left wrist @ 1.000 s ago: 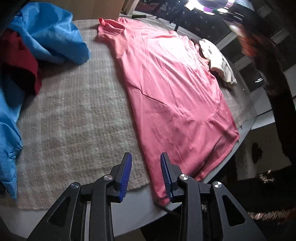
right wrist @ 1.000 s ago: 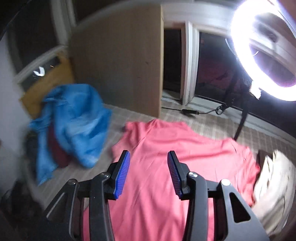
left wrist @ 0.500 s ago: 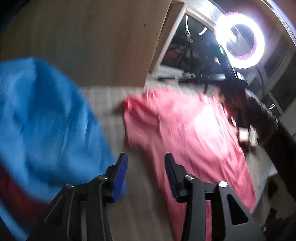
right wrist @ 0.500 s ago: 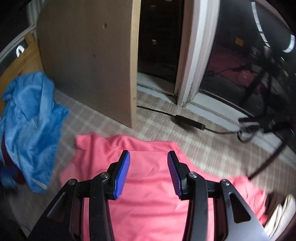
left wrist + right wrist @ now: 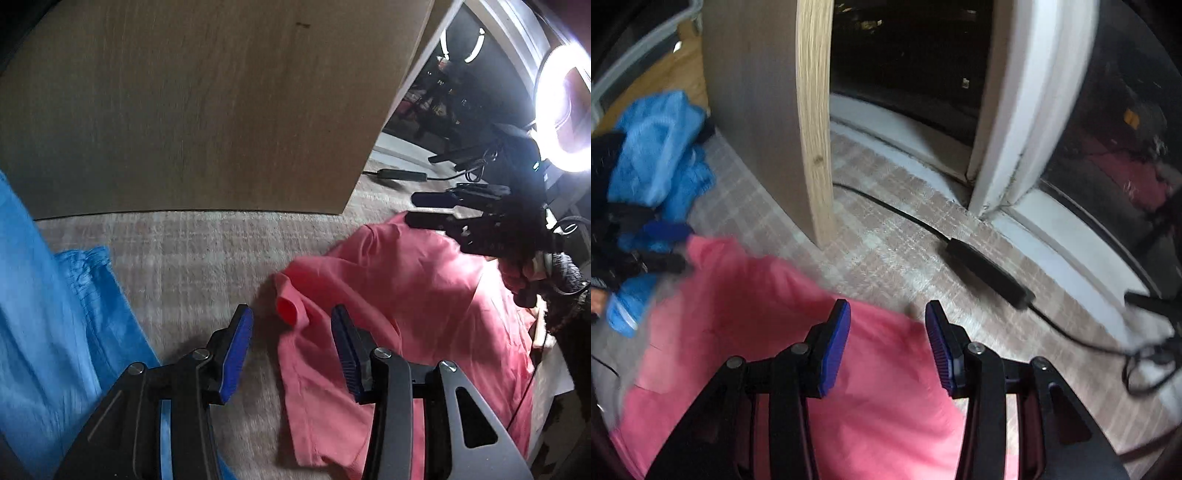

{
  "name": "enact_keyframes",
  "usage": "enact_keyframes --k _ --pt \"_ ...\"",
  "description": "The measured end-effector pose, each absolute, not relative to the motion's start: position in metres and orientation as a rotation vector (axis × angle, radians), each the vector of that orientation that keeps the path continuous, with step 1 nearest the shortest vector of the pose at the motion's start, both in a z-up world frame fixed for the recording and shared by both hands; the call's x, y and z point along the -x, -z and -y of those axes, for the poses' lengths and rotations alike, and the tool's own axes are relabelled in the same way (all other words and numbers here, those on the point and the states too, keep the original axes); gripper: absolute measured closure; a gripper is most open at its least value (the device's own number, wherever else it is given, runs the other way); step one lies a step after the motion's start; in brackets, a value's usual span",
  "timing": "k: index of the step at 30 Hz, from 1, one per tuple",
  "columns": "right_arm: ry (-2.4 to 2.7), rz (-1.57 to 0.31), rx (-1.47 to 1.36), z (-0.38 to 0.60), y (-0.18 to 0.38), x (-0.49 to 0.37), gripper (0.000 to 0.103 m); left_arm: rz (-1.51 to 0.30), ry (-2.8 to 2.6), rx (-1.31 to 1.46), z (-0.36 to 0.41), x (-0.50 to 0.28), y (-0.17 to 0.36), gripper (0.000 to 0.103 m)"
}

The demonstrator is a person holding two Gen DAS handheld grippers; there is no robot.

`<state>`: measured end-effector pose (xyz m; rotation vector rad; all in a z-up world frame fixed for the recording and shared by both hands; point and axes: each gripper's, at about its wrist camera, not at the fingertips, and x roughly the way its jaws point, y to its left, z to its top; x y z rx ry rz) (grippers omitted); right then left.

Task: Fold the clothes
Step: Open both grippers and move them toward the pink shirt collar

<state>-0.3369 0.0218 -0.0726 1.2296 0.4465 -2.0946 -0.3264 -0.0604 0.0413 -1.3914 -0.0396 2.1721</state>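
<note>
Both grippers have swung from the near hem of the pink t-shirt [image 5: 424, 295] to its far end since a second ago; left went from the table edge to the sleeve, right from a mid-shirt view to the collar-side edge

Left gripper [image 5: 291, 354]: fingers spread wide, nothing between the blue pads, hovering with the rolled sleeve opening [image 5: 288, 312] sitting in the gap ahead of the tips. Contact with fabric not visible, looks apart

Right gripper [image 5: 886, 345]: fingers also released and empty, tips over the far edge of the shirt [image 5: 783, 332], where pink cloth meets the checked tablecloth [image 5: 886, 236]. In left view the right gripper [image 5: 436, 208] shows side-on over the shirt's far corner, one finger above the other with a gap

Shirt lies spread on the tablecloth [image 5: 192, 251], mostly flat, some rumpling near the sleeve. Right view is motion-blurred on the left side, so the shirt's outline there is probably not reliable

Other stuff:
- blue garment [image 5: 55, 317] heaped on the cloth to the left of the shirt, near but not touching; seen also in right view [image 5: 661, 155]
- wooden board [image 5: 207, 103] upright at the far side of the table, its pale edge [image 5: 812, 122] just past the shirt
- black power adapter [image 5: 986, 273] with cable on the tablecloth, right of the board
- ring light [image 5: 565, 110] lit, far right
</note>
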Motion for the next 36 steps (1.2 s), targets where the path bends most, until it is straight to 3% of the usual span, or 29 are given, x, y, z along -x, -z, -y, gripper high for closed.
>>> enact_keyframes --k 3,6,7,8,9,16,18,20,22,24,28,31,36 --pt "2.063 -0.481 -1.250 -0.018 0.082 0.339 0.061 0.032 -2.166 1.390 0.060 0.330 -0.039 0.061" --pt "2.050 -0.463 -1.249 -0.019 0.085 0.336 0.061 0.007 -2.173 1.384 0.060 0.332 -0.037 0.068" --pt "2.057 -0.443 -1.248 -0.021 0.085 0.336 0.065 0.004 -2.172 1.387 0.060 0.333 -0.036 0.087" --pt "2.065 -0.423 -1.247 -0.022 0.084 0.336 0.076 0.007 -2.169 1.384 0.059 0.333 -0.036 0.100" --pt "2.068 -0.402 -1.245 -0.024 0.083 0.335 0.097 0.011 -2.165 1.380 0.059 0.332 -0.036 0.102" --pt "2.240 -0.246 -1.144 -0.045 0.055 0.328 0.098 -0.014 -2.363 1.292 0.086 0.311 -0.058 0.102" --pt "2.221 -0.321 -1.198 -0.038 0.065 0.330 0.097 0.009 -2.351 1.336 0.091 0.314 -0.050 0.101" --pt "2.223 -0.408 -1.206 -0.029 0.070 0.326 0.093 0.024 -2.351 1.379 0.096 0.317 -0.044 0.097" --pt "2.256 -0.412 -1.176 -0.027 0.062 0.322 0.072 0.057 -2.371 1.375 0.103 0.319 -0.049 0.091" --pt "2.308 -0.383 -1.114 -0.028 0.048 0.316 0.069 0.145 -2.364 1.357 0.115 0.319 -0.061 0.080" --pt "2.292 -0.339 -1.057 -0.027 0.020 0.294 0.069 0.234 -2.363 1.270 0.143 0.296 -0.101 0.078" --pt "2.236 -0.201 -1.012 -0.032 -0.007 0.266 0.069 0.277 -2.339 1.207 0.167 0.257 -0.133 0.076" --pt "2.169 0.093 -0.973 -0.078 -0.060 0.222 0.065 0.186 -2.409 1.220 0.208 0.163 -0.175 0.067"
